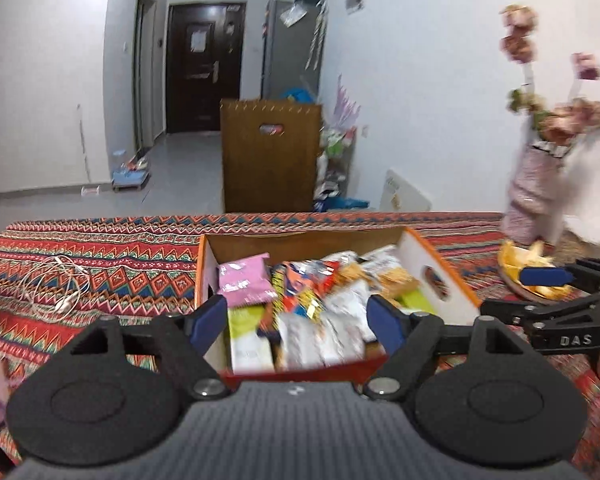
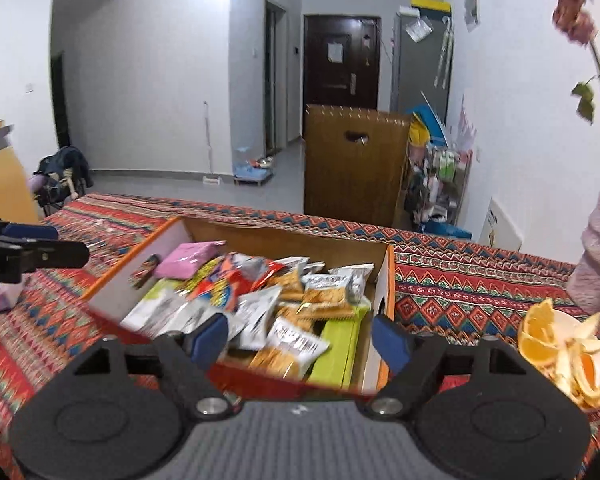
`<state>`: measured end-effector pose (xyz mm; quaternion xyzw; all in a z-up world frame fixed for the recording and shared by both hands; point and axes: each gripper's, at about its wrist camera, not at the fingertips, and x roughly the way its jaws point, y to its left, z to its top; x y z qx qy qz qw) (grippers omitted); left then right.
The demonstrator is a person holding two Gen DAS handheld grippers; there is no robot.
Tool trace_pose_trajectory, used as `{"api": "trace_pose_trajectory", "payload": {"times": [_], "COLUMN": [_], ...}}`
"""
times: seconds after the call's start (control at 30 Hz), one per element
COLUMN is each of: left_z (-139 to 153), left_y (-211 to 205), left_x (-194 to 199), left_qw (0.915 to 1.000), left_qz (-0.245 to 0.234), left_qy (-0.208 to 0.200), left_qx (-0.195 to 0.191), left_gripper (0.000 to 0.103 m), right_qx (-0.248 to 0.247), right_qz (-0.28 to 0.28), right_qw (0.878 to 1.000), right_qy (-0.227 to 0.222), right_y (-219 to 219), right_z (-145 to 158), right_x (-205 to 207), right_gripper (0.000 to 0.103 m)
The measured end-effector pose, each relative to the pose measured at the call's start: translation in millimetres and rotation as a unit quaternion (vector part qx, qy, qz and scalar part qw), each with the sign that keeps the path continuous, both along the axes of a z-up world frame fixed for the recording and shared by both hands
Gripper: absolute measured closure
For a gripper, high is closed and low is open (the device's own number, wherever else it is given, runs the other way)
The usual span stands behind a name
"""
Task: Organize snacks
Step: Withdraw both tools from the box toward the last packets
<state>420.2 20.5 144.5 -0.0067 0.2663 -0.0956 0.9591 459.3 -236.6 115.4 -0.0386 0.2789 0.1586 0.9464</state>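
Two grippers are hovering at the near edge of the desk, both empty. The left gripper [image 1: 300, 322] is holding its blue-padded fingers [image 1: 208, 318] wide apart with nothing between them; the right gripper [image 2: 302, 338] is doing the same, fingers [image 2: 392, 344] spread and gripping nothing.

Just beyond them, the open cardboard box with white side walls and orange edging [image 1: 440, 276] is sitting on the red patterned tablecloth [image 1: 140, 256], and the assorted foil snack packets [image 2: 300, 300] are lying inside it in a loose heap, a pink packet [image 1: 244, 284] toward its far left corner.

Judgement: collecting appears done, since no packets are showing loose on the cloth; neat arranging inside may be remaining.

Farther right, a plate of orange slices and peel [image 2: 568, 360] and a pale pink vase of dried flowers [image 1: 536, 196] are standing apart from the box.
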Motion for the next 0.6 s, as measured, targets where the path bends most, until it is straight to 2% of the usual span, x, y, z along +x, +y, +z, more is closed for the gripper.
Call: {"api": "trace_pose_trajectory", "payload": {"times": [0.07, 0.13, 0.27, 0.33, 0.43, 0.5, 0.6], "left_z": [1, -2, -16, -25, -37, -46, -58], "left_y": [1, 4, 7, 8, 11, 8, 3], "left_x": [-35, -72, -132, -158, -192, -210, -225], "left_qw": [0.9999, 0.9994, 0.9984, 0.9981, 0.9978, 0.9977, 0.9976], "left_qz": [-0.001, 0.001, 0.005, 0.018, 0.023, 0.022, 0.018], "left_qy": [-0.015, -0.024, -0.020, -0.019, -0.029, -0.027, -0.003], "left_qx": [-0.007, -0.024, -0.052, -0.055, -0.055, -0.057, -0.067], "left_gripper": [0.021, 0.020, 0.018, 0.017, 0.009, 0.008, 0.008], "right_qx": [0.008, 0.037, 0.073, 0.078, 0.070, 0.065, 0.076], "right_qz": [0.012, 0.022, 0.037, 0.039, 0.027, 0.013, -0.002], "right_qw": [1.000, 0.999, 0.997, 0.996, 0.997, 0.998, 0.997], "right_qy": [-0.006, -0.005, -0.006, -0.007, -0.010, -0.001, 0.018], "right_y": [-2, -9, -16, -16, -15, -18, -25], "right_z": [2, 2, -4, -12, -28, -40, -57], "right_x": [-28, -58, -114, -142, -180, -199, -223], "right_gripper": [0.019, 0.018, 0.016, 0.012, 0.008, 0.009, 0.008]}}
